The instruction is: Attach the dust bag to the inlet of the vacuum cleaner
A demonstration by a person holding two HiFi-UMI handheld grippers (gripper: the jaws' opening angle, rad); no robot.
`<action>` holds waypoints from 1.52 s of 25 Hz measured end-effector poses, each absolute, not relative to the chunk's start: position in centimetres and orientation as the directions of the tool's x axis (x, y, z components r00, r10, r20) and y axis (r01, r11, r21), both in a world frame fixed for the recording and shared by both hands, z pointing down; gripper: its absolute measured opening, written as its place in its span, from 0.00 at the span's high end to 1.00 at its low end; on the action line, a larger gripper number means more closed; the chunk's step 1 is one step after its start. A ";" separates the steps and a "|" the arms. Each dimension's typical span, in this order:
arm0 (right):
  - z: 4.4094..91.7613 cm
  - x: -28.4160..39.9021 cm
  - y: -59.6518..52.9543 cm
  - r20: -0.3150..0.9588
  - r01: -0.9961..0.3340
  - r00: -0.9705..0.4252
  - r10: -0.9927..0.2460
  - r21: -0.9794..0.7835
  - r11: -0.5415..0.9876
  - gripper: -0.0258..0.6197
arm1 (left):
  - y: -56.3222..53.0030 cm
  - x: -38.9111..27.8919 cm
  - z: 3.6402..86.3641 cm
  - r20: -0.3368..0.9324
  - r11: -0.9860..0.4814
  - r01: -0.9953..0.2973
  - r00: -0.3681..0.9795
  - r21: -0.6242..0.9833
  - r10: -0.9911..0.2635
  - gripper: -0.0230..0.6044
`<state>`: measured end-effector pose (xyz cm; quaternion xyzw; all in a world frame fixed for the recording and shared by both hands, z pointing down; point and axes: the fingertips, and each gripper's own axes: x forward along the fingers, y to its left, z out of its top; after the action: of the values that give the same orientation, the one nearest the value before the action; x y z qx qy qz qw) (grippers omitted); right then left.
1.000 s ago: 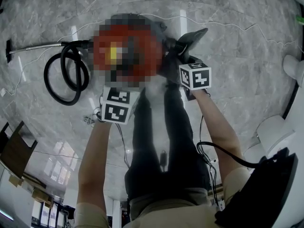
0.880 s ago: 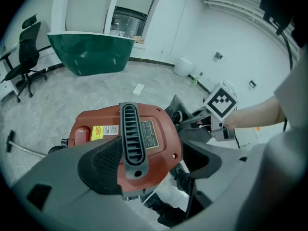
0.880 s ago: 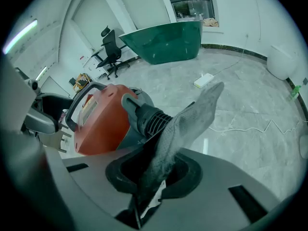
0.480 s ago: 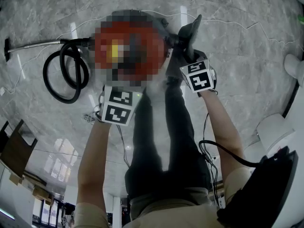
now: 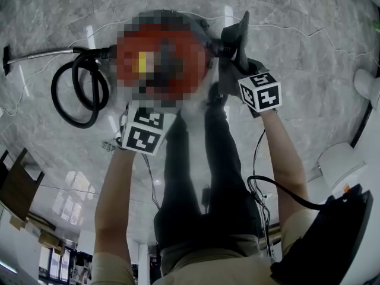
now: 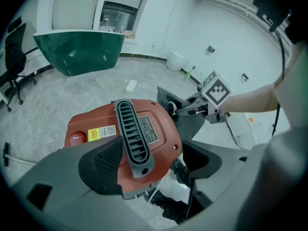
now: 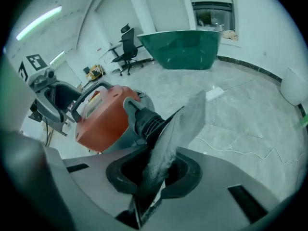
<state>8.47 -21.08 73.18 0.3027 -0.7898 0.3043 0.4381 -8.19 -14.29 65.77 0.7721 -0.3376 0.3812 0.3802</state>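
Right gripper view, jaws: the right gripper [image 7: 154, 172] is clenched on the lower edge of the dust bag [image 7: 185, 124], holding it edge-on so its mouth can be turned to the inlet.
Bag: leans toward 1 o'clock, touching or just beside the black ribbed inlet [image 7: 143, 121]; I judge it is not yet seated.
Left jaws: the left gripper [image 6: 153, 161] is released, spread either side of the handle [image 6: 132, 134], probably to steady the body.
Vacuum cleaner [image 6: 91, 129]: on the floor [image 5: 297, 70], at the person's 12 o'clock.
Hose [image 5: 80, 97]: coiled at the vacuum cleaner's 9 o'clock, clear of the work.
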 end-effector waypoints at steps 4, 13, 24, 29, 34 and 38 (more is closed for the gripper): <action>73.1 8.5 -21.0 0.888 -0.680 -0.401 -0.223 -0.126 0.722 0.87 | -14.2 -8.1 65.7 0.839 -0.491 -0.800 0.498 0.346 -0.220 0.40; 72.7 9.7 -23.5 0.884 -0.734 -0.400 -0.242 -0.151 0.662 0.87 | -14.3 -8.2 65.7 0.834 -0.505 -0.787 0.510 0.354 -0.210 0.40; 72.0 8.6 -21.2 0.883 -0.674 -0.447 -0.142 -0.229 0.702 0.87 | -14.6 -7.9 65.6 0.814 -0.454 -0.804 0.526 0.383 -0.245 0.40; 72.3 8.1 -19.9 0.852 -0.653 -0.519 -0.073 -0.340 0.677 0.86 | -14.5 -7.9 65.7 0.809 -0.446 -0.806 0.531 0.390 -0.253 0.40; 72.4 9.4 -22.4 0.867 -0.709 -0.478 -0.141 -0.286 0.644 0.86 | -14.4 -8.0 65.7 0.808 -0.479 -0.788 0.540 0.388 -0.234 0.40; 72.4 10.1 -22.4 0.868 -0.702 -0.478 -0.136 -0.284 0.653 0.87 | -14.3 -8.1 65.7 0.804 -0.493 -0.777 0.549 0.391 -0.228 0.40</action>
<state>10.07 -22.39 72.42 0.2631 -0.7966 0.3228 0.4381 -8.06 -14.31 65.70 0.7891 -0.3185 0.3521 0.3897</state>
